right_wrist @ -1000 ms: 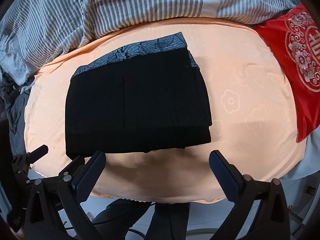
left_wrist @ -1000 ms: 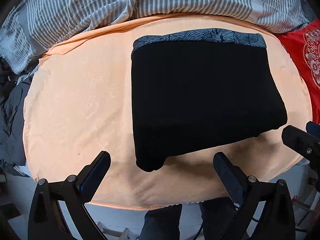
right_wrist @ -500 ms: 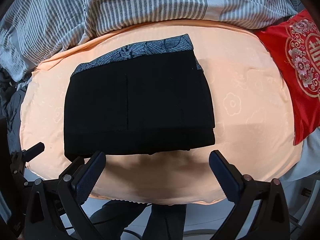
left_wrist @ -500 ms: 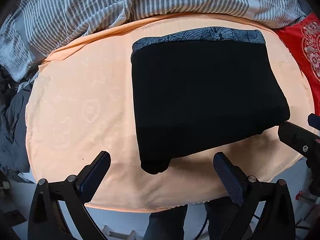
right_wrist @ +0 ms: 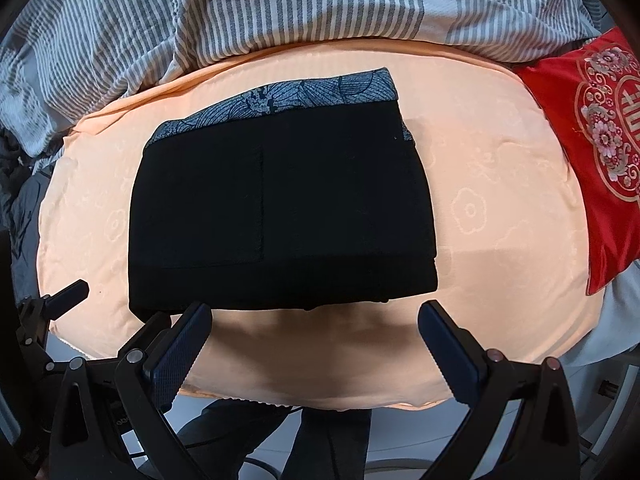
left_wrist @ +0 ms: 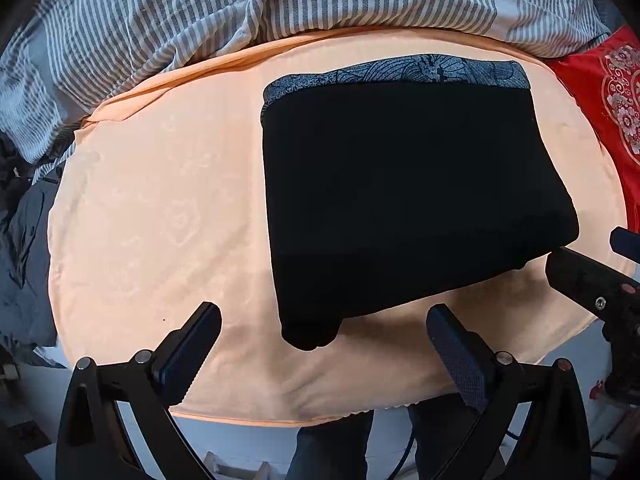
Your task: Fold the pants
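Note:
The black pants [left_wrist: 400,200] lie folded into a compact rectangle on the peach sheet [left_wrist: 160,220], with a grey patterned waistband [left_wrist: 400,70] along the far edge. They also show in the right wrist view [right_wrist: 280,216]. My left gripper [left_wrist: 324,344] is open and empty, hovering just short of the pants' near left corner. My right gripper [right_wrist: 314,340] is open and empty, just short of the pants' near edge. The right gripper also shows at the right edge of the left wrist view [left_wrist: 592,284], and the left gripper shows at the left of the right wrist view [right_wrist: 60,296].
A grey striped duvet [left_wrist: 280,0] is bunched along the far side. A red embroidered cushion [right_wrist: 600,140] lies at the right. Dark clothing [left_wrist: 24,240] hangs off the left. The sheet's near edge [right_wrist: 320,396] drops to the floor, where a person's legs stand.
Both grippers have drawn back and up slightly from the folded pants. The pants have not moved, and both grippers stay open.

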A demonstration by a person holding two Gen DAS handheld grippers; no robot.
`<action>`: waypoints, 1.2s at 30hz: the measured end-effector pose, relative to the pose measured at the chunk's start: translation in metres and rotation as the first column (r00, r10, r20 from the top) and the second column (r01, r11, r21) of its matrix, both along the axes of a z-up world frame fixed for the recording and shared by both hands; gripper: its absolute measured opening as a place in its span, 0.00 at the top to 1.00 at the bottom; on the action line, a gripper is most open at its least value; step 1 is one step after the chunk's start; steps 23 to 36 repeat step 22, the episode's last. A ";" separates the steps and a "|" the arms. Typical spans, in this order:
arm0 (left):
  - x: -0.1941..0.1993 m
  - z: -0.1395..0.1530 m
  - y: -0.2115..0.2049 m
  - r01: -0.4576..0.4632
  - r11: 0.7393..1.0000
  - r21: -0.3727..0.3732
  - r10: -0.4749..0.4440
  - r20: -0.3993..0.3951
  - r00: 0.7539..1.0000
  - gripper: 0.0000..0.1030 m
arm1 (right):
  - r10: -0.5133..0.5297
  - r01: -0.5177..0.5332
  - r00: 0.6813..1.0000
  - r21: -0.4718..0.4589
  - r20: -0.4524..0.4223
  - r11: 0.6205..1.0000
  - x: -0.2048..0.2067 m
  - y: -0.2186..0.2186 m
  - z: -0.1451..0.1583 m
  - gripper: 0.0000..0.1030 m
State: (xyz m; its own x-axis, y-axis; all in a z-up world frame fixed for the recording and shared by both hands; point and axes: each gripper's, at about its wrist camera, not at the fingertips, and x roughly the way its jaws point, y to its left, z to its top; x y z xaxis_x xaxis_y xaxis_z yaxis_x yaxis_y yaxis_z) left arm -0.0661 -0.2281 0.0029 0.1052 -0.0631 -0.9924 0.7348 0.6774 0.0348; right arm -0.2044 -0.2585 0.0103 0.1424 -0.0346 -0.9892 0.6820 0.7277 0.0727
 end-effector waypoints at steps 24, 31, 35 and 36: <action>-0.005 0.000 -0.007 -0.011 1.000 -0.028 0.011 -0.020 1.000 0.00 | 0.012 -0.012 1.000 0.012 -0.013 1.000 -0.002 -0.005 -0.007 0.00; -0.005 0.000 -0.007 -0.011 1.000 -0.028 0.011 -0.020 1.000 0.00 | 0.012 -0.012 1.000 0.012 -0.013 1.000 -0.002 -0.005 -0.007 0.00; -0.005 0.000 -0.007 -0.011 1.000 -0.028 0.011 -0.020 1.000 0.00 | 0.012 -0.012 1.000 0.012 -0.013 1.000 -0.002 -0.005 -0.007 0.00; -0.005 0.000 -0.007 -0.011 1.000 -0.028 0.011 -0.020 1.000 0.00 | 0.012 -0.012 1.000 0.012 -0.013 1.000 -0.002 -0.005 -0.007 0.00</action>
